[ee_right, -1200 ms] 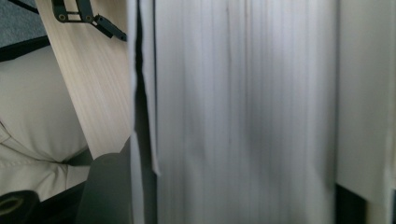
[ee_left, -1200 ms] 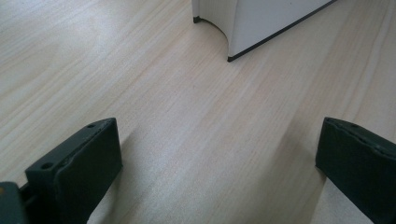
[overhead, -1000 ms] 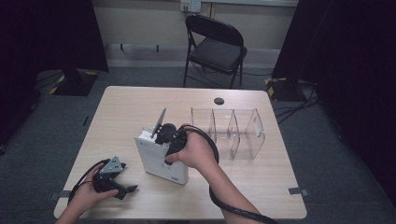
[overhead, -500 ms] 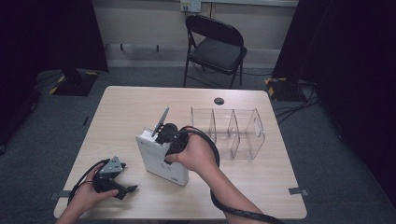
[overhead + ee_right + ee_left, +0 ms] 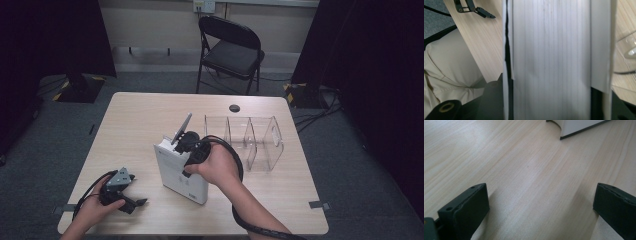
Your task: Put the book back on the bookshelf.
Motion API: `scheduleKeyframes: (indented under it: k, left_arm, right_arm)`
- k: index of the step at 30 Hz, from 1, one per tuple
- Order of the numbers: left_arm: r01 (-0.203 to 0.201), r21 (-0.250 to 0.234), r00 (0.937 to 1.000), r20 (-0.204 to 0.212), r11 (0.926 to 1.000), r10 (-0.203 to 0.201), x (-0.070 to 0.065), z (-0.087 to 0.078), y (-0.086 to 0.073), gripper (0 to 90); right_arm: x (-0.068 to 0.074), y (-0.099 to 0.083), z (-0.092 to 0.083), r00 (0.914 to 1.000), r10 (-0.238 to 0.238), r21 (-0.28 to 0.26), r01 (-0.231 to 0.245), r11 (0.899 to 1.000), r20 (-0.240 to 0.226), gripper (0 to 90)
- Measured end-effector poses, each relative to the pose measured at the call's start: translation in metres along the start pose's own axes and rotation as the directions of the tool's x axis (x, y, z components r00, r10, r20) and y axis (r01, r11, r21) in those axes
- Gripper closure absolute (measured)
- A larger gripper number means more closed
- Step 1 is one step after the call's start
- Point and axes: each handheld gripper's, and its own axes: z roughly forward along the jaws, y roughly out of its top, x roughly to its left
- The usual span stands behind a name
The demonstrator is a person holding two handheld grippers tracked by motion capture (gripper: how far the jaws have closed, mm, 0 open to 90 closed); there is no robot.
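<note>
White box: stood mid-table, nearer the front edge. Stiff card, likely light, smooth-sided. Right tool clamped across its top edge. Left tool jaws apart, front-left corner.

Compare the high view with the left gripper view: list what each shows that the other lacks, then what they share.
High view alone: the folding chair, the clear divided organizer, the right claw at the top of the upright white box, a small black disc on the table, and the left hand.

Left gripper view alone: a close look at the left claw, jaws wide apart with bare wood between them.

Both: the wooden table and part of the white box.
</note>
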Motion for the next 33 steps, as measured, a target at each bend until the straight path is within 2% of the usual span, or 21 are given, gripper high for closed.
scheduleKeyframes:
  k: [4, 10, 12, 26, 33]
  left_arm:
    - [0.000, 0.001, 1.0000, 0.000, 1.0000, 0.000, 0.000, 0.000, 0.000, 0.0]
    - [0.000, 0.001, 1.0000, -0.001, 1.0000, 0.000, 0.000, 0.000, 0.000, 0.0]
    - [0.000, 0.001, 1.0000, -0.001, 1.0000, 0.000, 0.000, 0.000, 0.000, 0.0]
    - [0.001, 0.000, 1.0000, -0.001, 1.0000, -0.001, 0.000, 0.000, 0.000, 0.0]
    - [0.001, 0.000, 1.0000, -0.001, 1.0000, -0.001, 0.000, 0.000, 0.000, 0.0]
  right_arm:
    - [-0.003, -0.007, -0.005, 0.9998, 0.018, 0.001, -0.018, 1.000, 0.008, 52.0]
    - [-0.009, -0.018, -0.014, 0.9989, 0.048, -0.037, -0.048, 0.998, -0.002, 52.0]
    - [-0.010, -0.021, -0.017, 0.9991, 0.042, -0.041, -0.042, 0.998, -0.002, 52.0]
    - [-0.020, -0.048, -0.029, 0.9961, 0.088, -0.048, -0.088, 0.995, -0.001, 52.0]
    - [-0.024, -0.063, -0.037, 0.9918, 0.128, -0.052, -0.127, 0.990, 0.006, 52.0]
